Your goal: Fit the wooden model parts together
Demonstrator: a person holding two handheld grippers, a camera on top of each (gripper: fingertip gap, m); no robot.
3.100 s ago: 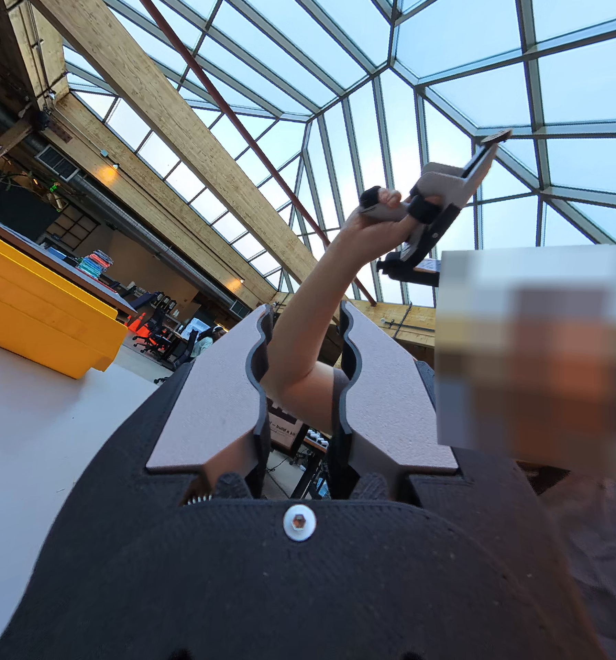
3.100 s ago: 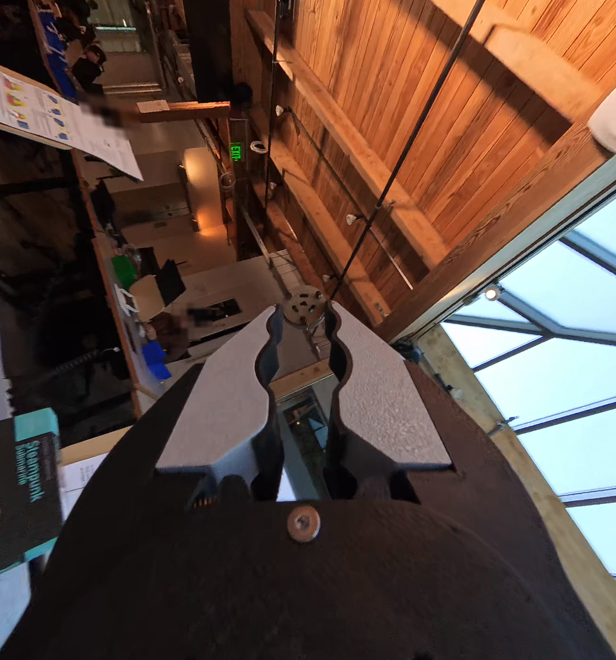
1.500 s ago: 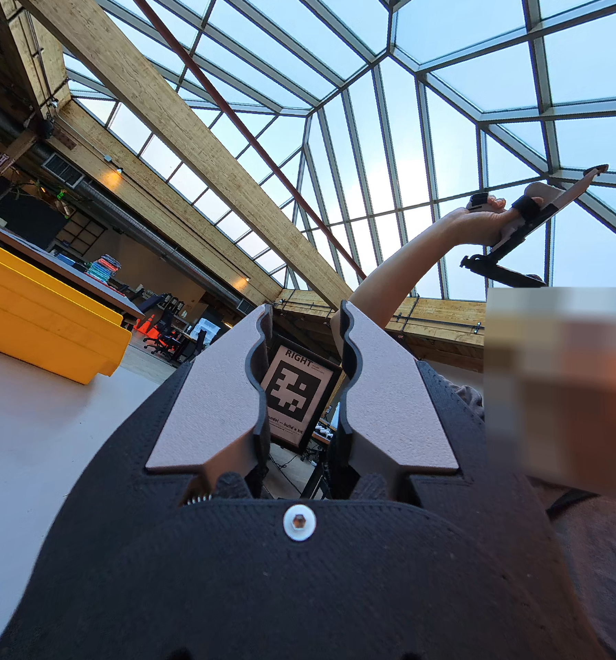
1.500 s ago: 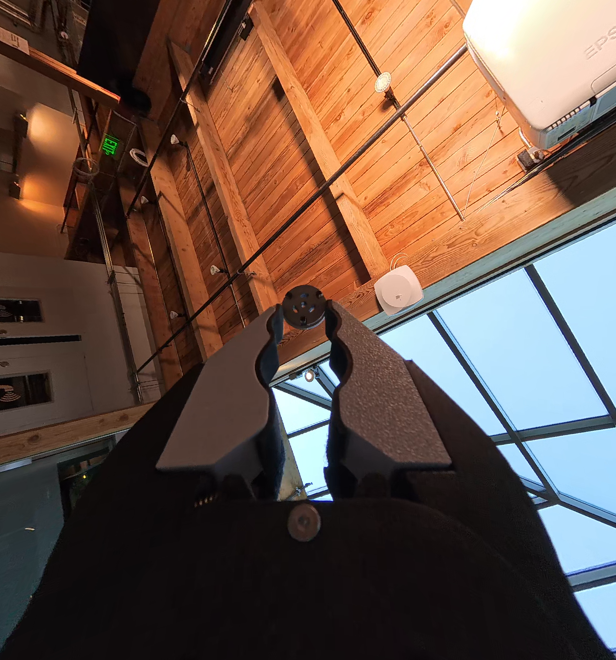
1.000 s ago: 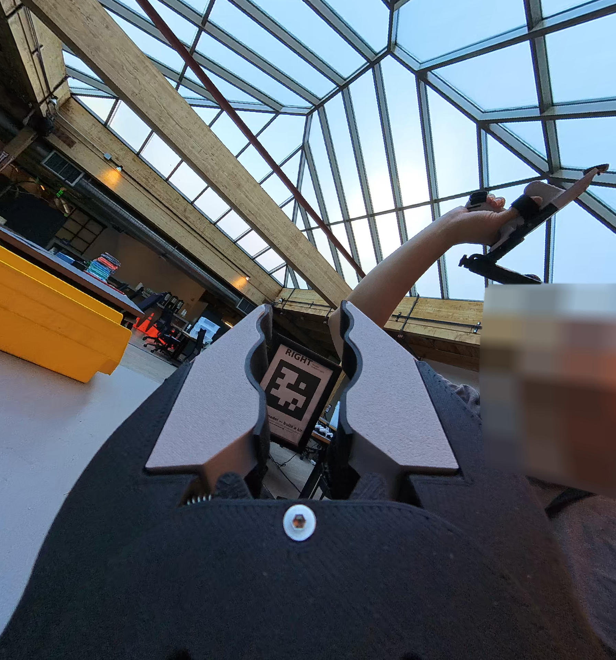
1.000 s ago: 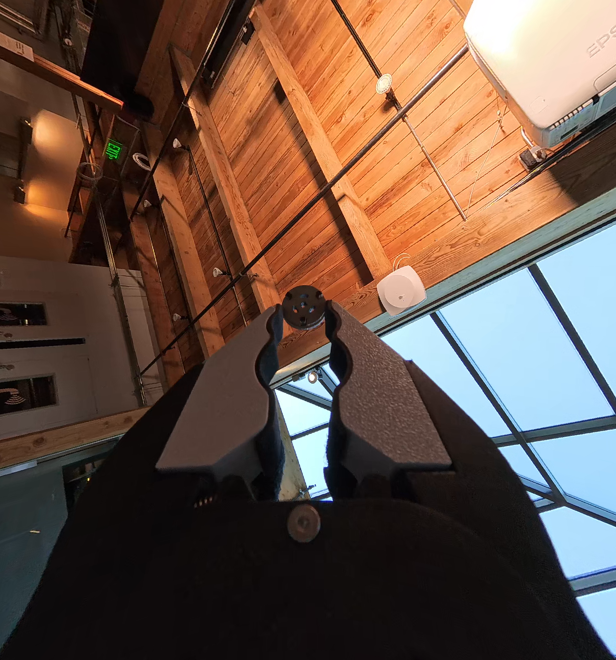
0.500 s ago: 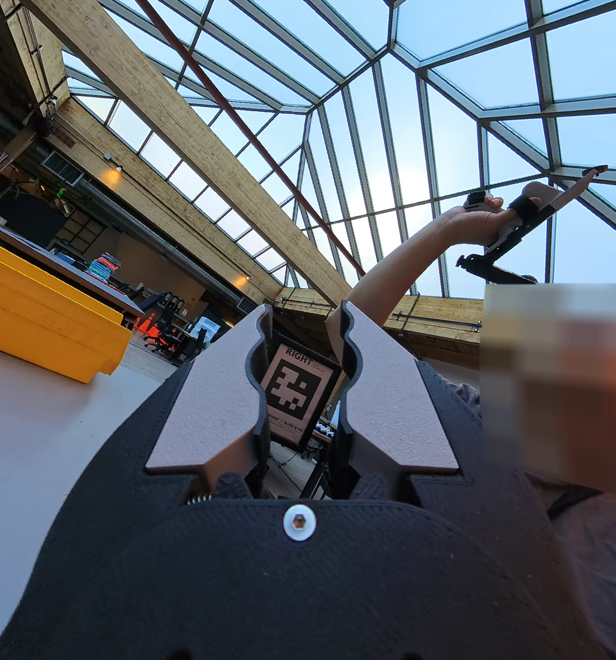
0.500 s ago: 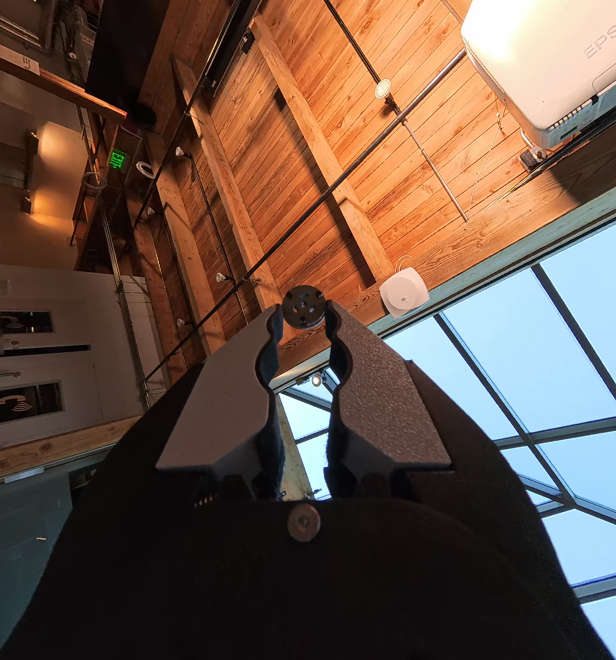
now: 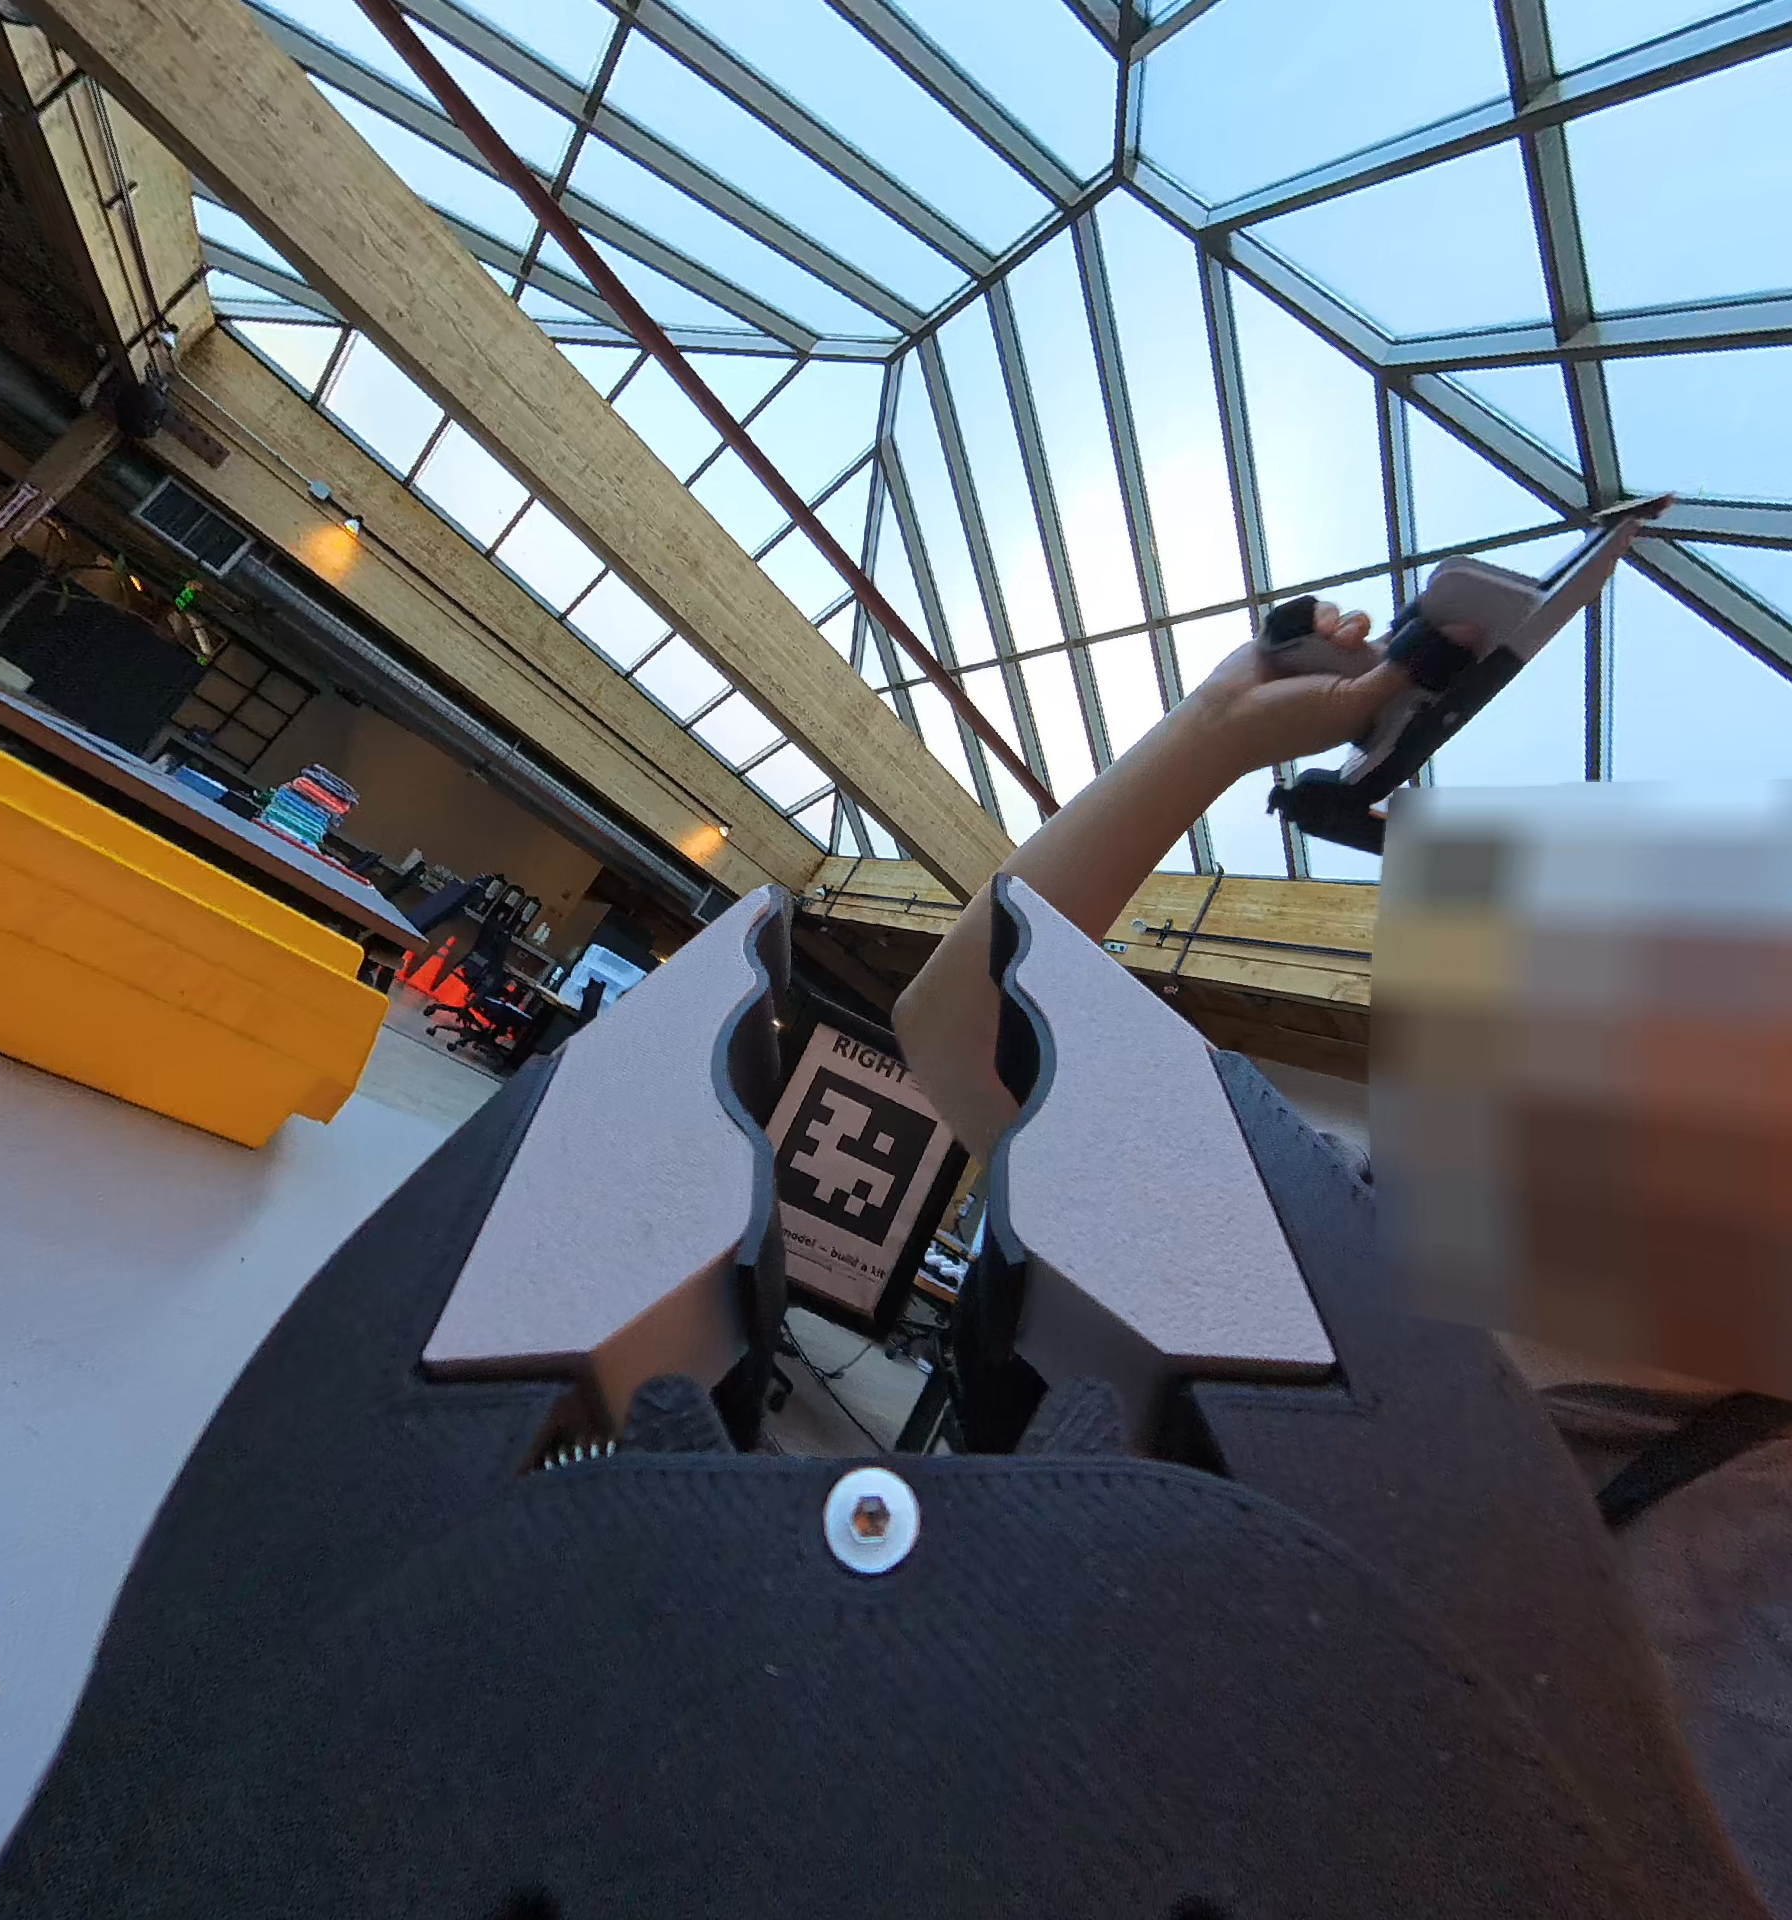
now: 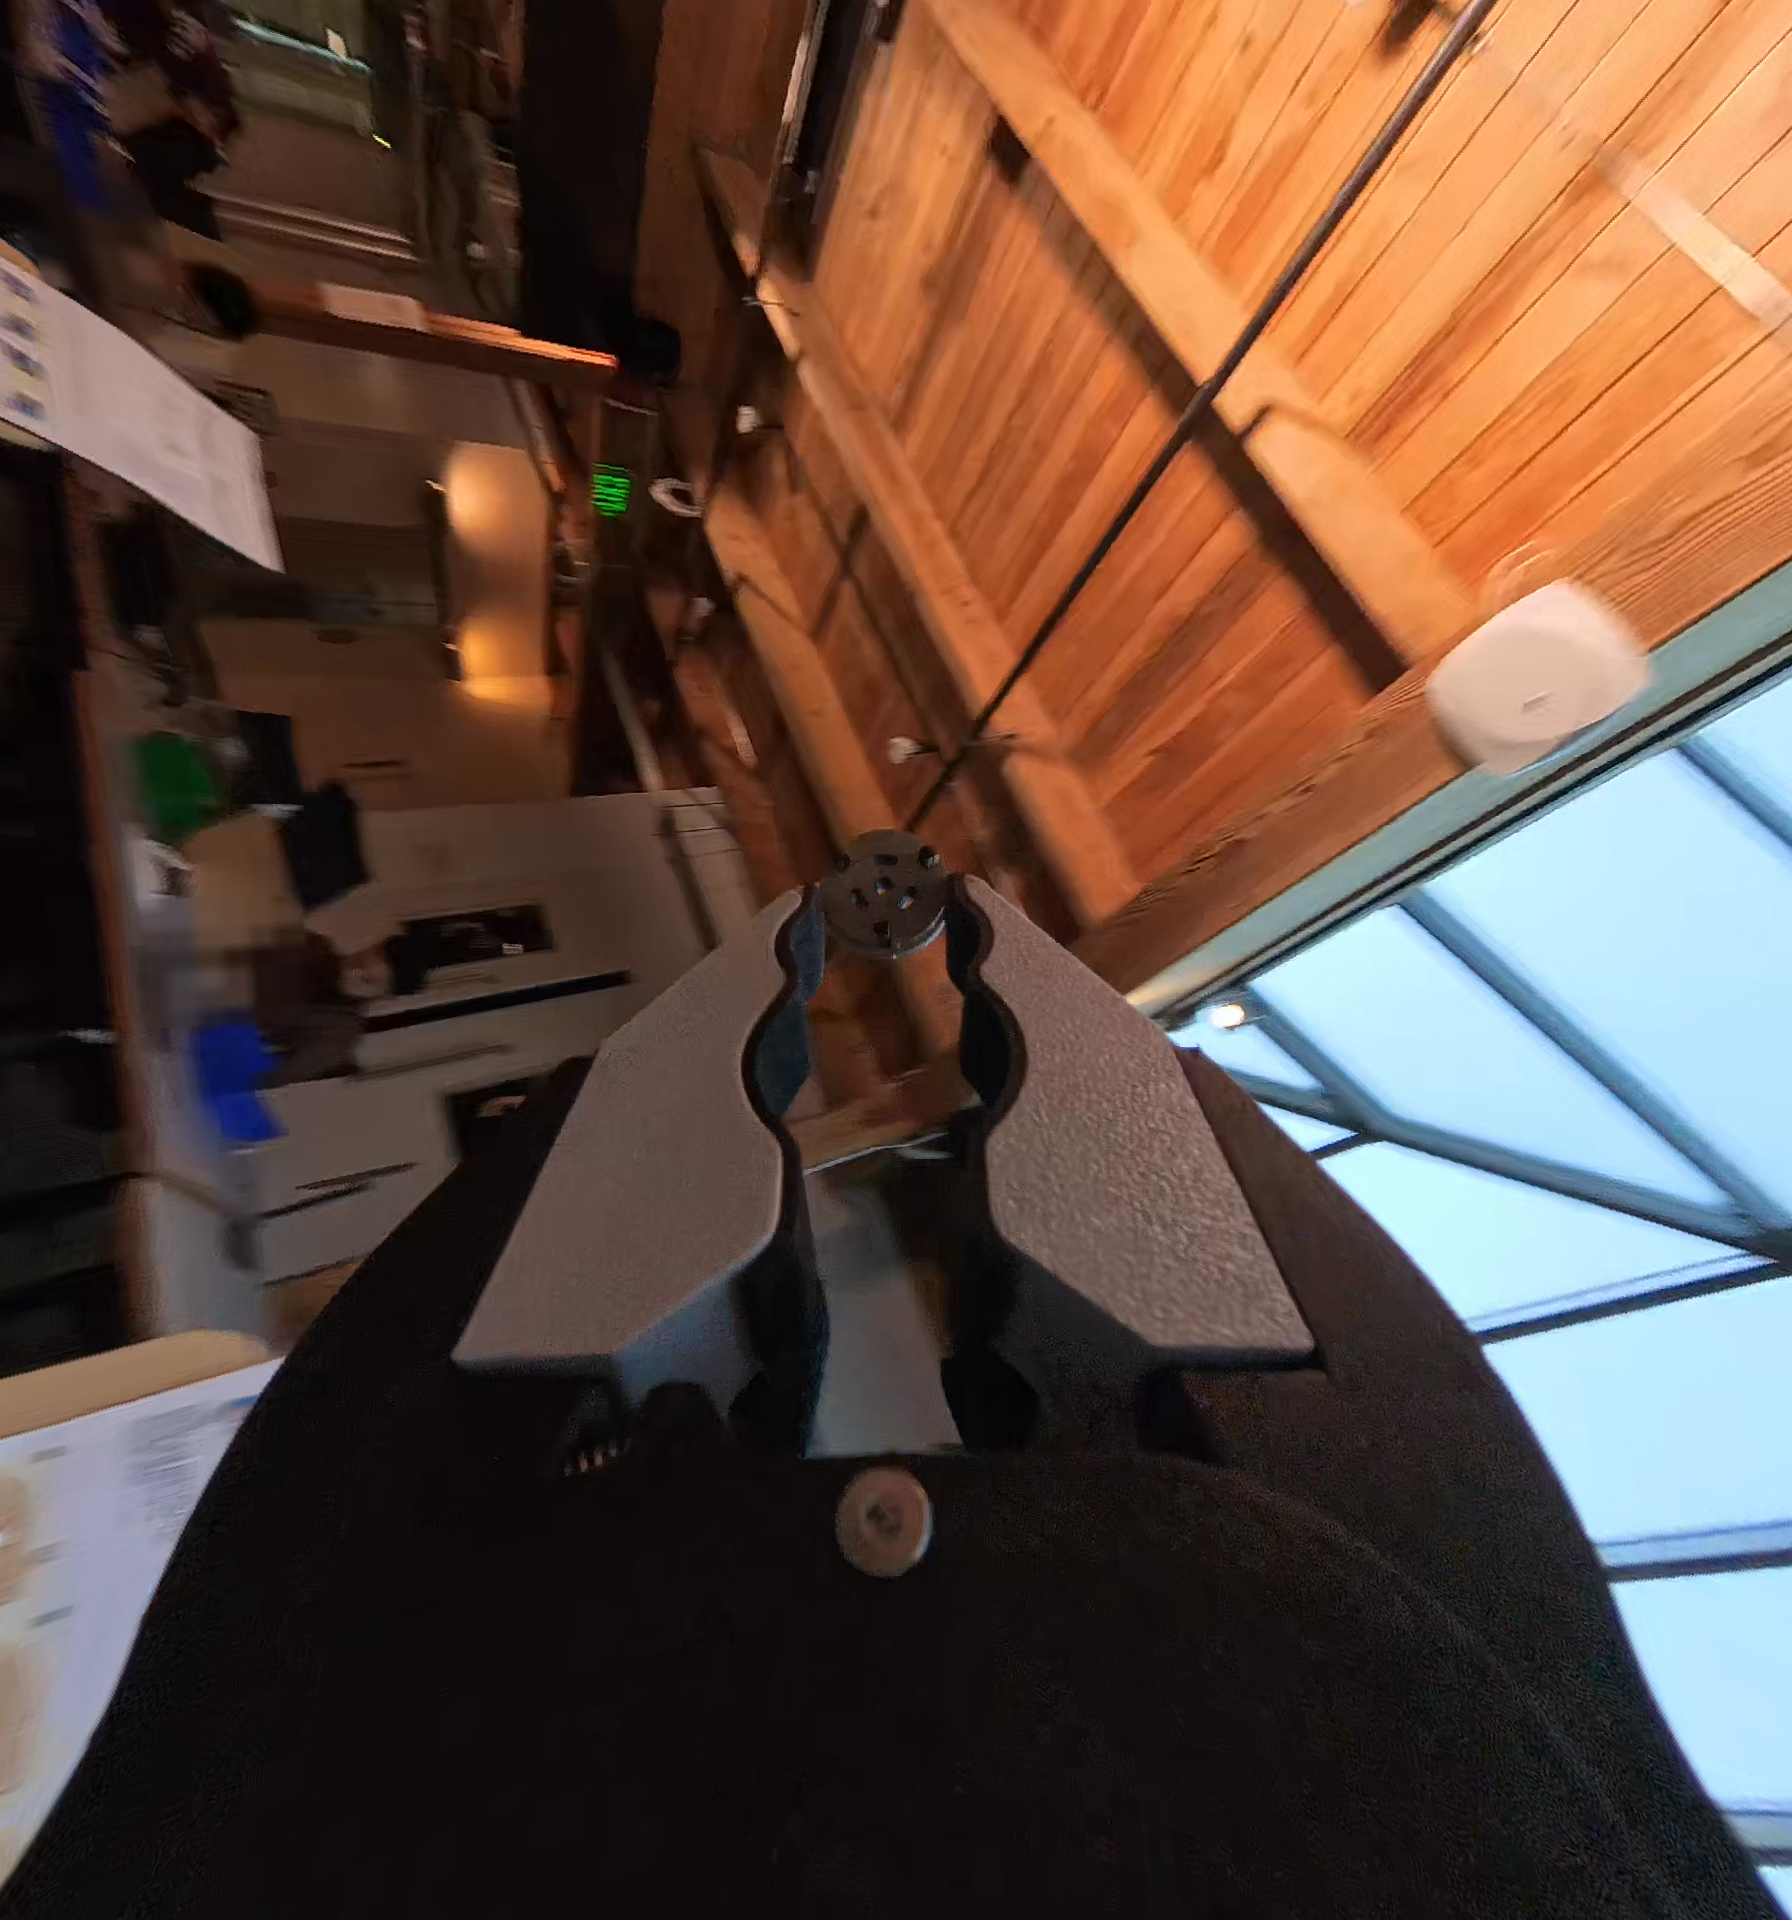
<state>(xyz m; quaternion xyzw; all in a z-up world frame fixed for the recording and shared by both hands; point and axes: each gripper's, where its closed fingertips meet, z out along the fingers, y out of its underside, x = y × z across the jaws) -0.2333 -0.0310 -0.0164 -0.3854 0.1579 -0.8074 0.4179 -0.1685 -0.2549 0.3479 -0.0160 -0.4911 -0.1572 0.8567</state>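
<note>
The left gripper [image 9: 887,914] rests low over the pale tabletop [image 9: 144,1247], jaws parted around nothing, glass roof above. The right gripper [image 10: 884,904], raised toward the plank ceiling, clamps a small dark round wooden disc [image 10: 884,906] with holes at its fingertips.

My left gripper [image 9: 887,914] has a black textured body, grey wavy-edged fingers [image 9: 617,1164], one silver screw [image 9: 870,1521]; the right gripper [image 10: 881,914] looks the same.
</note>
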